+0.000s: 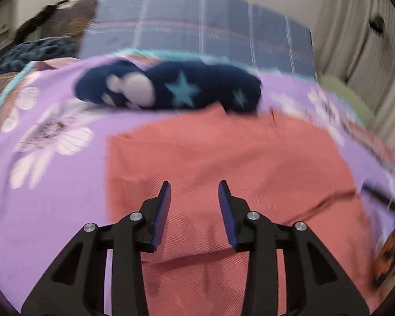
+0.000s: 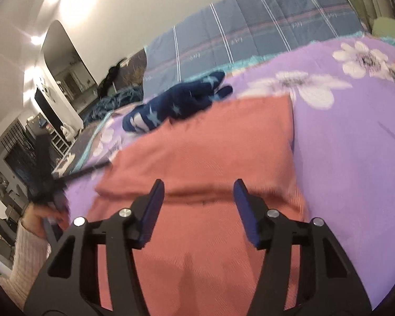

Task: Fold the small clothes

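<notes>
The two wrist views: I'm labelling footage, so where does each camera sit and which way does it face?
Left wrist: on the left gripper, looking down over the pink cloth; only its own fingers show.
Right wrist: on the right gripper, facing likewise; a hand and sleeve show.
Shared: pink cloth, navy star garment, purple bedspread.

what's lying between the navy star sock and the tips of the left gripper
Only the salmon-pink cloth. In the left wrist view it runs from the open left gripper up to the navy star sock, with nothing else on it.
</notes>
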Demonstrator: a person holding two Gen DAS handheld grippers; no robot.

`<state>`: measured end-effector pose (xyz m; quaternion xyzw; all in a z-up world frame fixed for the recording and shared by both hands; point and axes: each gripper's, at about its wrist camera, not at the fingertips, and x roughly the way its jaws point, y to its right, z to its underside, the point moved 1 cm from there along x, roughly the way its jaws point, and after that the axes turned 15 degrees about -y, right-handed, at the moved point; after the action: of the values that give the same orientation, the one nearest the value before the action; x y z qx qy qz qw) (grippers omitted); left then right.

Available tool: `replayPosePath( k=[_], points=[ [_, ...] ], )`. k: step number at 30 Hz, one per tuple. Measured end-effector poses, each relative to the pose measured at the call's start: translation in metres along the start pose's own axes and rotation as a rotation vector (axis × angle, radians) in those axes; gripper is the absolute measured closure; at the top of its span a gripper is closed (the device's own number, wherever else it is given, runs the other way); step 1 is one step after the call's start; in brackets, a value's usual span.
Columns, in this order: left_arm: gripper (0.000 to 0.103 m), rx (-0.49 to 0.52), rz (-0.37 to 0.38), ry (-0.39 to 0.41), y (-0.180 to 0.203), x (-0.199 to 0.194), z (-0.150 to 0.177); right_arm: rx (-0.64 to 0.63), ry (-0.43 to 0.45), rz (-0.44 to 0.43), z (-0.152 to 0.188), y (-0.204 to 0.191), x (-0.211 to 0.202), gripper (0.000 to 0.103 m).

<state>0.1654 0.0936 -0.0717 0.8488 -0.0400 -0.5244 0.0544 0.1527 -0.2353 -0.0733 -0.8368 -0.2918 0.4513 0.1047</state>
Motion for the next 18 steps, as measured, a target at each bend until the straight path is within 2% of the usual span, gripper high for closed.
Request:
replayPosePath(
  k=[1, 2, 3, 4, 5, 6, 9, 12, 15, 16, 17, 18],
  points=[
    [0.062, 0.017, -0.041, -0.057, 0.005, 0.022, 0.003, -0.001, -0.005, 0.027, -0.003, 0.001, 0.002, 0.046],
    [0.06, 0.03, -0.067, -0.073, 0.007, 0.033, 0.005, 0.007, -0.027, 0.081, -0.005, 0.004, 0.009, 0.046],
    [0.059, 0.054, -0.102, -0.04, 0.011, 0.036, 0.01, 0.037, -0.097, 0.18, -0.004, 0.012, 0.024, 0.048],
    [0.057, 0.061, -0.116, -0.039, 0.014, 0.033, 0.009, 0.069, -0.164, 0.235, -0.002, 0.021, 0.036, 0.061],
    [0.056, 0.061, -0.123, -0.048, 0.014, 0.032, 0.008, 0.092, -0.185, 0.25, 0.002, 0.028, 0.042, 0.065],
    [0.056, 0.063, -0.127, -0.047, 0.014, 0.032, 0.01, 0.11, -0.165, 0.234, 0.004, 0.032, 0.038, 0.066],
    [0.055, 0.061, -0.123, -0.043, 0.013, 0.033, 0.011, 0.118, -0.186, 0.249, -0.002, 0.027, 0.031, 0.066],
    [0.055, 0.065, -0.131, -0.04, 0.015, 0.034, 0.01, 0.124, -0.148, 0.215, -0.012, 0.02, 0.017, 0.064],
    [0.055, 0.064, -0.129, -0.036, 0.016, 0.034, 0.011, 0.044, -0.107, 0.253, -0.033, 0.007, 0.016, 0.064],
    [0.055, 0.062, -0.125, -0.035, 0.015, 0.034, 0.011, 0.011, -0.092, 0.232, -0.04, 0.002, 0.019, 0.064],
    [0.055, 0.062, -0.123, -0.034, 0.015, 0.034, 0.011, -0.012, -0.097, 0.213, -0.045, 0.001, 0.025, 0.066],
    [0.055, 0.06, -0.12, -0.032, 0.015, 0.034, 0.011, -0.047, -0.133, 0.251, -0.049, -0.001, 0.04, 0.066]
  ],
)
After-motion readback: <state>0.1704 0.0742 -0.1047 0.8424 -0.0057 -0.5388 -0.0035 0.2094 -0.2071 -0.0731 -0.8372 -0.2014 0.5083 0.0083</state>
